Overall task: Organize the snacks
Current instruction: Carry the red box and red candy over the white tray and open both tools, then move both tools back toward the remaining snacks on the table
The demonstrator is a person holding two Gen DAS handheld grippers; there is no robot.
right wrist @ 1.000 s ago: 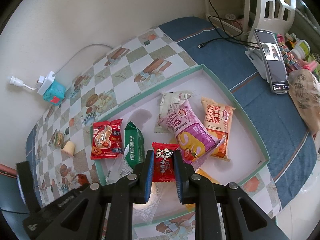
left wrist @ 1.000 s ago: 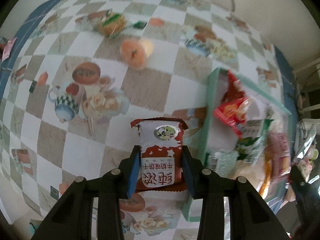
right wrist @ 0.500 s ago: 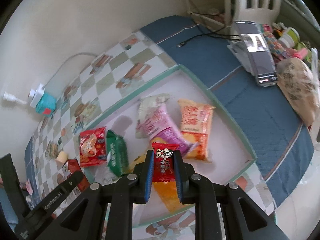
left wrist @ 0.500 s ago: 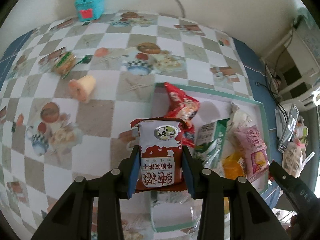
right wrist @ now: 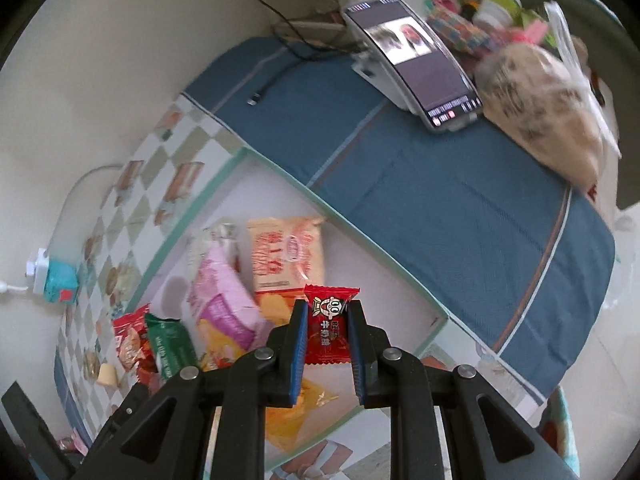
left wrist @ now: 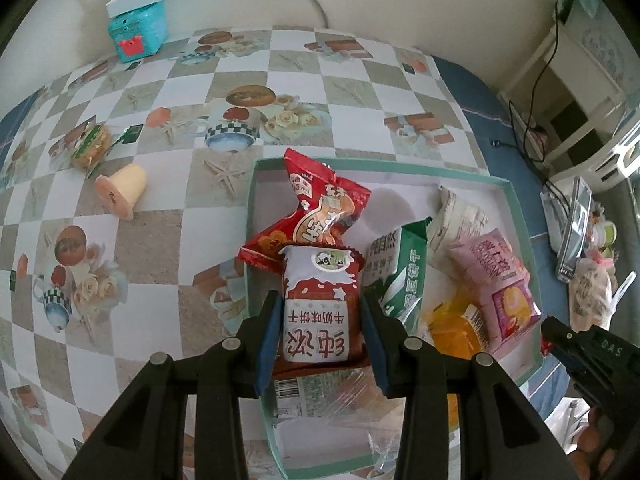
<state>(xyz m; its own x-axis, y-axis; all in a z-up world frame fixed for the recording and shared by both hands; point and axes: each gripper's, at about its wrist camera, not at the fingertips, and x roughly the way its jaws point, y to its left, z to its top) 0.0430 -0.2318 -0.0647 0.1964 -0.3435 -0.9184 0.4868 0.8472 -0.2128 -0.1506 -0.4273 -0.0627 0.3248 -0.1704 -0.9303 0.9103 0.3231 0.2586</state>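
Note:
My left gripper [left wrist: 320, 312] is shut on a red-and-white milk biscuit packet [left wrist: 318, 312], held above the near left part of a green-rimmed white tray [left wrist: 251, 208]. My right gripper [right wrist: 328, 332] is shut on a small red candy packet [right wrist: 328, 328], held above the tray's right corner [right wrist: 440, 316]. The tray holds a red snack bag [left wrist: 320, 216], a green packet [left wrist: 406, 276], a pink packet [left wrist: 496, 276], an orange packet [right wrist: 286, 256] and others. A wrapped sandwich biscuit [left wrist: 90, 146] and a peach jelly cup [left wrist: 120, 190] lie on the checked tablecloth left of the tray.
A teal box with a white power strip [left wrist: 138, 20] stands at the wall. A phone on a stand [right wrist: 416, 64] and a filled plastic bag [right wrist: 544, 116] sit on the blue cloth right of the tray. The right gripper shows at the left wrist view's right edge [left wrist: 592, 356].
My left gripper has carried the biscuit packet from over the tablecloth to over the tray. My right gripper has swung right with the candy packet, toward the tray's right corner.

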